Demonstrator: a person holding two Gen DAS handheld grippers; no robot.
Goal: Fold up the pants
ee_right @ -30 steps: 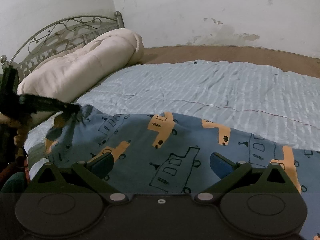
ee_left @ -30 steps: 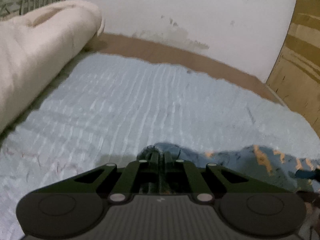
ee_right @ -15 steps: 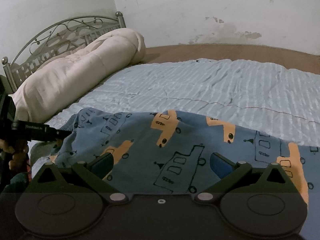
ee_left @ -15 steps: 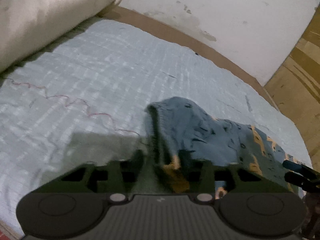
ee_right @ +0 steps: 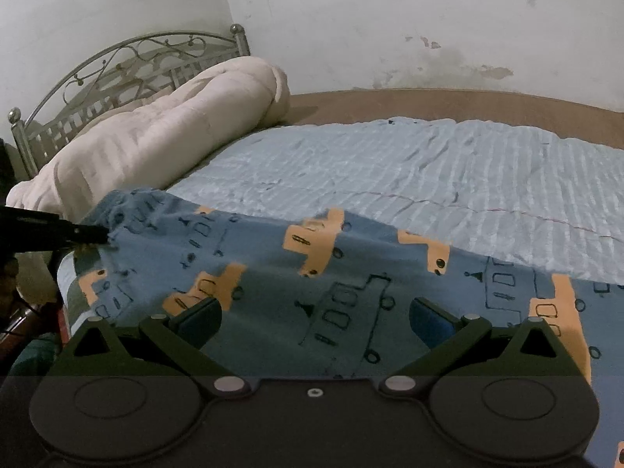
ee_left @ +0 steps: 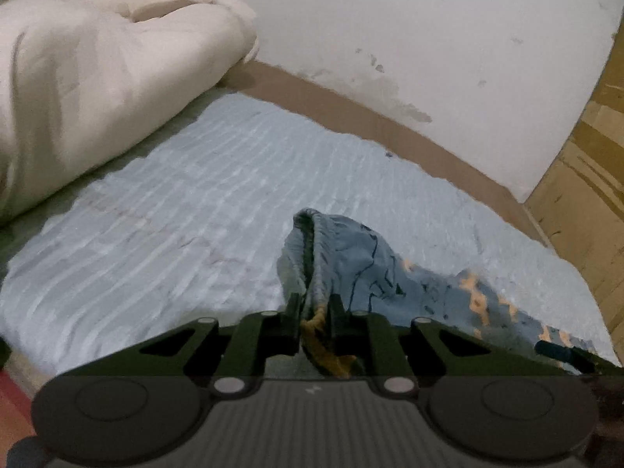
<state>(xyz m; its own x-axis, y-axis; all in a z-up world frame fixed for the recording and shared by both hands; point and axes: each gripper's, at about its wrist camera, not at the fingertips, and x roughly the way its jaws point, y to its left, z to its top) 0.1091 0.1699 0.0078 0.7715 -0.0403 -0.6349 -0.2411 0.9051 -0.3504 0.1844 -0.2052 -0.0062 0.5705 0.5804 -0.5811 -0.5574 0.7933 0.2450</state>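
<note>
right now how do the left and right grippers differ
The left gripper has its fingers shut on the pants, pinching a bunched edge; the right gripper has its fingers spread wide, holding nothing. The left grips the pants at their end; the right is over the flat middle. Both are black and are at the same pants.

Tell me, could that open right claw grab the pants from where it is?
Probably yes. The right claw is open, with the pants spread right between its fingers and nothing in front. The left claw pinches the far end, well aside.
</note>
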